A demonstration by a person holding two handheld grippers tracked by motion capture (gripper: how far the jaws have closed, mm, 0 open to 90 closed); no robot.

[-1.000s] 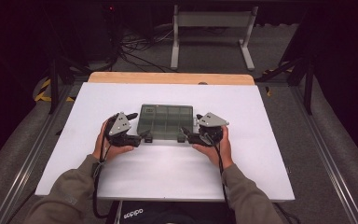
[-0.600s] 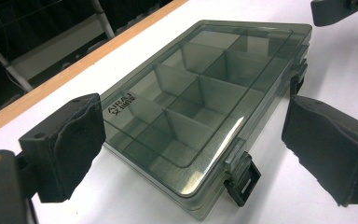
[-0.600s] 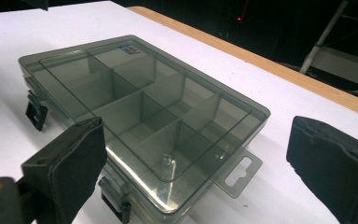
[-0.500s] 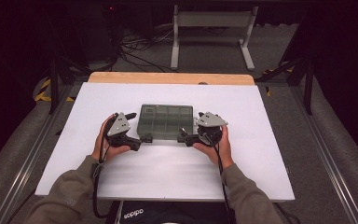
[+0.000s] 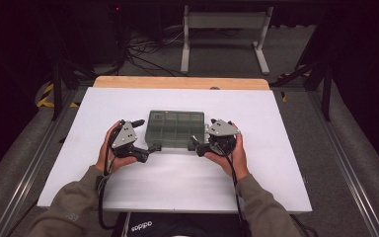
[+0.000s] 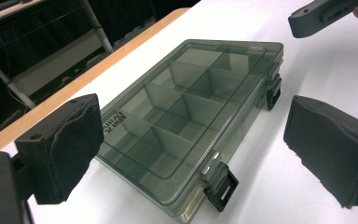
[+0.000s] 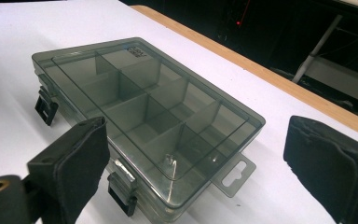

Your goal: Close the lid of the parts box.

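Note:
A smoky see-through compartment box lies flat with its lid down in the middle of the white table. My left gripper sits at its near left corner and my right gripper at its near right corner. Both are open and their jaws have just been opening. In the left gripper view the box and a black latch lie between the pads of the left gripper, untouched. In the right gripper view the box lies likewise between the pads of the right gripper.
A wooden strip runs along the table's far edge. Beyond it a white metal stand and cables lie on the dark floor. Metal rails flank the table. The box's clear hang tab sticks out on its right side.
Both hands stay at the box's near corners. The jaws look slightly wider apart than a second ago.

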